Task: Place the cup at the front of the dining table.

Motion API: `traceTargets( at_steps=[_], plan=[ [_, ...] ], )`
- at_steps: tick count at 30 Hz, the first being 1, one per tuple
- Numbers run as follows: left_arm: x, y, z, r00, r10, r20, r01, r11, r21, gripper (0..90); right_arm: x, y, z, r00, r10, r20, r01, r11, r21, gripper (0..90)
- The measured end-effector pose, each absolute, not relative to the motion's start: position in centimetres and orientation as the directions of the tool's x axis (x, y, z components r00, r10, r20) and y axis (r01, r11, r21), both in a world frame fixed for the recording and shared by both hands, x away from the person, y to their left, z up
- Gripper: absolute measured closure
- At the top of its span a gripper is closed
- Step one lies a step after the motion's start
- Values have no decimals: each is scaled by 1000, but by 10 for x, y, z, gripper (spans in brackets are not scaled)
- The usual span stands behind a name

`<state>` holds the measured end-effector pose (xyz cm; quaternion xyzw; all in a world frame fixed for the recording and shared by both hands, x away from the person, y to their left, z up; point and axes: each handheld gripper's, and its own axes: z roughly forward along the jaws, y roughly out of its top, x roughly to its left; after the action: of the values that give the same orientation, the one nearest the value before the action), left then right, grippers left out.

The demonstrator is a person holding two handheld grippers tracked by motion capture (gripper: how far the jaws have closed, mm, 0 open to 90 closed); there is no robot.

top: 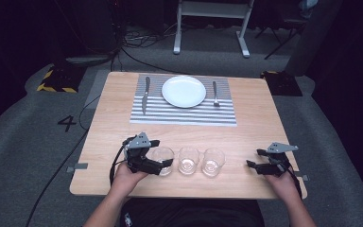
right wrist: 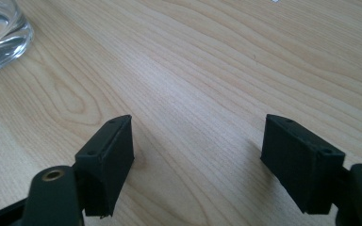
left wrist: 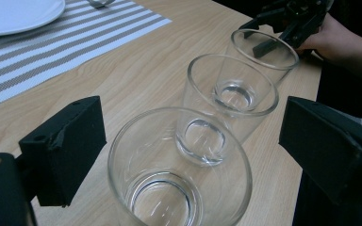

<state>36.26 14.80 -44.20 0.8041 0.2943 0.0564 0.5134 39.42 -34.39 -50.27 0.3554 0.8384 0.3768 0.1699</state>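
Nearest glass [left wrist: 179, 174]: clear and upright, the left one of three in a row near the front edge of the table [top: 113, 123]; it stands between the left gripper's jaws.
Left gripper [top: 160, 152]: held in the person's left hand [top: 128, 176], jaws spread wide either side of the nearest glass, with a gap showing between each pad and the glass wall in the left gripper view; nothing is gripped.
Middle glass [top: 188, 160]: upright, just beside the nearest glass.
Far glass [top: 212, 161]: upright, last in the row on the right.
Right gripper [top: 254, 158]: held in the right hand [top: 283, 182] near the table's right front corner, apart from the far glass, jaws wide over bare wood and holding nothing.
Place setting: a striped mat [top: 184, 113] at the far side carries a white plate [top: 184, 91], with a knife [top: 145, 94] to its left and a fork [top: 215, 93] to its right.
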Motion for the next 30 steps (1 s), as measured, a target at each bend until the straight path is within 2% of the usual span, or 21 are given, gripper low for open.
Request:
traceTargets(
  at_steps=[5, 12, 15, 18, 21, 27, 30],
  plan=[
    [365, 145, -449, 828, 525, -198, 437, -382, 815, 40, 394, -344, -503, -688, 726, -17, 468, 462, 753, 260],
    [365, 136, -456, 843, 516, -153, 424, -461, 780, 36, 394, -343, -503, -686, 727, -14, 470, 459, 754, 260],
    [365, 136, -459, 840, 522, -147, 424, -465, 777, 46, 394, -344, -503, -690, 724, -18, 467, 464, 753, 260],
    [363, 136, -466, 828, 548, -118, 407, -443, 799, 122, 394, -344, -503, -689, 724, -16, 469, 463, 752, 260],
    [365, 138, -470, 826, 544, -150, 429, -433, 793, 156, 394, -344, -503, -687, 727, -16, 469, 460, 754, 260],
    [362, 138, -476, 834, 541, -105, 376, -420, 826, 171, 394, -344, -503, -688, 726, -17, 468, 462, 753, 260],
    [361, 138, -481, 838, 534, -116, 367, -394, 843, 173, 394, -344, -503, -689, 724, -16, 469, 463, 752, 260]
  ],
)
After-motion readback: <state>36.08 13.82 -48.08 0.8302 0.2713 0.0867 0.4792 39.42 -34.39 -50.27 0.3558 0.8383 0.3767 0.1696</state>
